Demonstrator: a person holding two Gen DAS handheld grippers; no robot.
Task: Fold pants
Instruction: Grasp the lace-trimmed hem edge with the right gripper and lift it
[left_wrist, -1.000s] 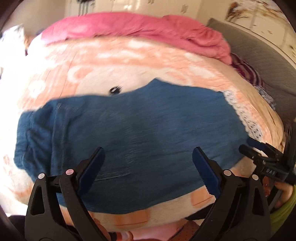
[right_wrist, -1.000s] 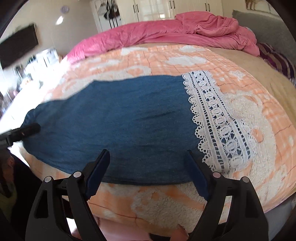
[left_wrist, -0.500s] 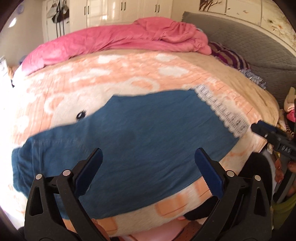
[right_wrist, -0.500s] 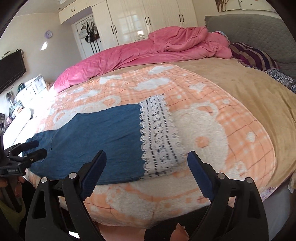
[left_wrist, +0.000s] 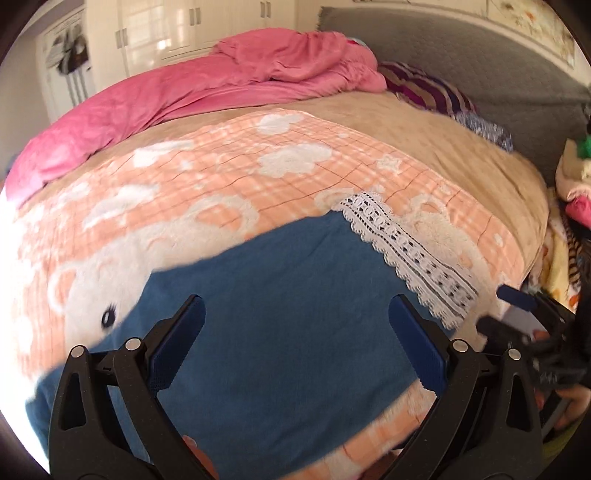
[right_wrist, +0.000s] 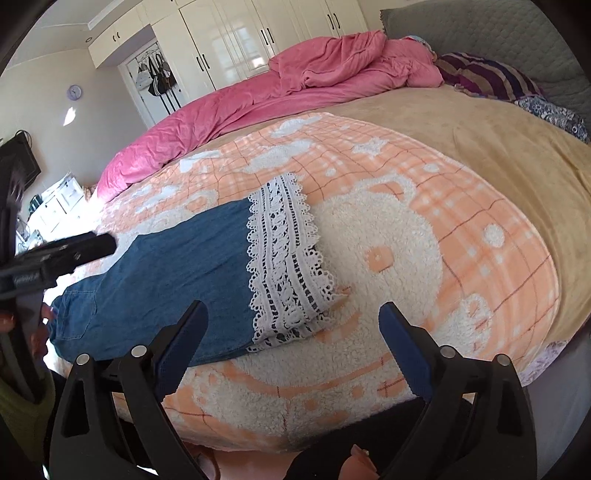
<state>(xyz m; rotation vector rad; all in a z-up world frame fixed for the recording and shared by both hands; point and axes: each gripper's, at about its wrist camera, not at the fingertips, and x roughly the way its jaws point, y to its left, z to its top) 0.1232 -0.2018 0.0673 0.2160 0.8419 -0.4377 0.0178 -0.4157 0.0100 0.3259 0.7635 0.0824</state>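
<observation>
Both tools hang off the near edge of the bed, so the step in hand looks like an approach or a repositioning between folds, not a grasp.

In the right wrist view, the right tool (right_wrist: 291, 350) fills the bottom of the frame with its jaws spread wide and nothing between them. It touches no cloth. Just beyond it, at centre frame, lies the lace cuff (right_wrist: 284, 258) of the denim pants (right_wrist: 166, 284). The pants stretch flat from there toward the left edge of the frame on the peach fleece blanket (right_wrist: 424, 258), already narrow, as if one leg lies over the other.

In the left wrist view, the left tool (left_wrist: 295, 350) is likewise fully open and empty at the bottom of the frame, and it hovers over the blue denim.

My judgement is that the next move is a lengthwise fold. The right tool would need to come down on the lace end and pinch both layers at the cuff, and the left would need to steady or grip the waist end.

Farther back, at the top of both frames, a pink duvet (right_wrist: 295, 85) lies bunched along the far side of the bed.
</observation>
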